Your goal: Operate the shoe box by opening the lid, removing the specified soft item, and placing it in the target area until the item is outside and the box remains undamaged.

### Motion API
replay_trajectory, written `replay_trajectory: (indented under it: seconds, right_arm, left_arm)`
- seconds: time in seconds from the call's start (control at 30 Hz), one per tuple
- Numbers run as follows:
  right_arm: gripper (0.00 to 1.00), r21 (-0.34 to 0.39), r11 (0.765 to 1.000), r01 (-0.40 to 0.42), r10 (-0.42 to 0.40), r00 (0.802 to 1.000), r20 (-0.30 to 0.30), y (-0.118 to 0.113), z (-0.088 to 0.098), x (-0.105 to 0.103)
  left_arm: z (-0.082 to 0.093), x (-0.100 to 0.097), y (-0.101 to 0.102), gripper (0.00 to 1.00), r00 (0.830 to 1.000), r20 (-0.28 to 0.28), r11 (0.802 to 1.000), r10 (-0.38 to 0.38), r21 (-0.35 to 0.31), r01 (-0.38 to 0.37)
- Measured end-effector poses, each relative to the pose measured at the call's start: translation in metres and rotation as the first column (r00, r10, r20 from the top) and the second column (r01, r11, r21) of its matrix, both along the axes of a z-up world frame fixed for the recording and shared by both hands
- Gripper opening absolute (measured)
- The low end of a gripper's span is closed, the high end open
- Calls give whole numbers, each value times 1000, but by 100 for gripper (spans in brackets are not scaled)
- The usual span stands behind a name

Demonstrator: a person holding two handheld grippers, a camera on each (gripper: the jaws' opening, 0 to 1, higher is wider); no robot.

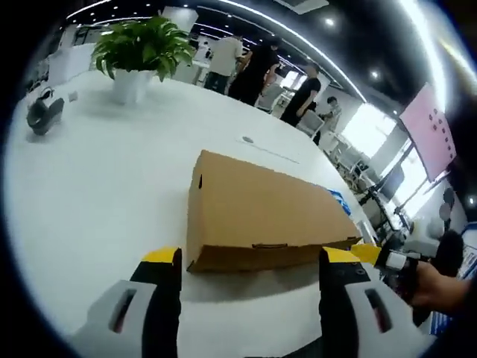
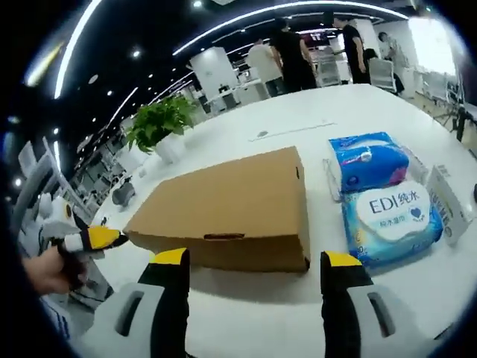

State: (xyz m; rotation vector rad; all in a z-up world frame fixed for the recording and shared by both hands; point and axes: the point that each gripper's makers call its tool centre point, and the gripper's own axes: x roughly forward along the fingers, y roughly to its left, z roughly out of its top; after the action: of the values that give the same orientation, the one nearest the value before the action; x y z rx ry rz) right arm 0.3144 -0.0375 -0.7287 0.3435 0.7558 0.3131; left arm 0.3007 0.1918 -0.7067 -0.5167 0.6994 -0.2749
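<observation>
Shoe box, plain brown cardboard, sitting shut on the white table, lid flat down and front tab slot visible, looks undamaged. So basically nothing done yet: lid to lift, soft item to pull out and drop in the target area, all still ahead. No idea what's inside, can't see in. Just beside the box in the right gripper view, two blue tissue packs, maybe marking the drop zone, just guessing. Potted plant well back. Left gripper gaping wide, empty, straddling the near edge; right gripper same story, wide and holding nothing, lined up on the front face.
</observation>
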Motion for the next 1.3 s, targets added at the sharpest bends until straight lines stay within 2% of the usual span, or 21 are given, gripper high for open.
replay_trajectory:
  seconds: [0.07, 0.13, 0.17, 0.2, 0.23, 0.3, 0.4, 0.47, 0.53, 0.63, 0.73, 0.83, 0.93, 1.0, 1.13, 1.27, 1.3]
  right_arm:
    - [73, 7, 1000, -7, 7, 1000, -19, -1, -3, -2]
    - [75, -2, 1000, -18, 18, 1000, 8, 1, -1, -1]
    - [75, 18, 1000, -11, 10, 1000, 12, 1, 0, 0]
    - [75, 85, 996, 26, -27, 1000, 8, 4, 3, 2]
    - [75, 117, 991, 61, -62, 998, 1, 2, 4, 4]
    - [76, 216, 969, 123, -131, 991, 25, 0, 13, 12]
    - [86, 275, 945, 175, -191, 981, 32, -4, 17, 20]
    - [86, 318, 925, 208, -212, 977, -24, -3, 13, 19]
    - [86, 318, 922, 221, -228, 974, -17, -7, 10, 23]
    - [88, 335, 910, 244, -240, 969, -54, -6, 3, 23]
    - [88, 330, 911, 247, -243, 969, -54, -5, -4, 24]
    - [86, 351, 902, 251, -258, 966, -29, -4, -5, 30]
    - [84, 355, 898, 259, -259, 965, -50, -2, -11, 32]
    - [82, 356, 899, 254, -257, 966, -39, -1, -12, 34]
    - [79, 335, 912, 237, -240, 970, -31, 0, -19, 36]
    - [78, 353, 904, 240, -239, 970, -49, 3, -24, 35]
    - [77, 356, 903, 241, -239, 970, -50, 4, -24, 35]
  left_arm:
    - [-1, -2, 0, 79, 1000, 3, 999, 18, -27, -18]
    - [-6, -3, -1, 80, 999, -4, 999, 32, -33, -32]
    - [-8, -3, -1, 80, 999, -5, 999, 35, -37, -35]
    - [-9, -2, -1, 80, 999, -8, 997, 49, -51, -49]
    - [-9, -2, -2, 80, 998, -6, 996, 57, -62, -57]
    - [-8, 1, -2, 81, 997, 1, 993, 80, -85, -79]
    - [-6, 7, 3, 82, 989, 12, 983, 144, -113, -142]
    - [-7, 12, 8, 85, 979, 7, 968, 203, -155, -199]
    - [-9, 14, 9, 87, 972, -10, 955, 234, -188, -231]
    - [-17, 14, 7, 89, 971, -39, 948, 234, -213, -237]
    - [-22, 17, 9, 88, 963, -40, 933, 267, -241, -269]
    - [-30, 20, 9, 81, 964, -46, 936, 263, -231, -266]
    - [-34, 24, 5, 81, 967, -43, 939, 252, -229, -256]
    - [-37, 25, 3, 81, 969, -48, 942, 243, -224, -248]
    - [-43, 28, 1, 81, 971, -47, 944, 236, -226, -240]
    - [-47, 29, -3, 81, 972, -53, 943, 228, -238, -234]
    - [-47, 29, -4, 81, 973, -51, 947, 225, -223, -230]
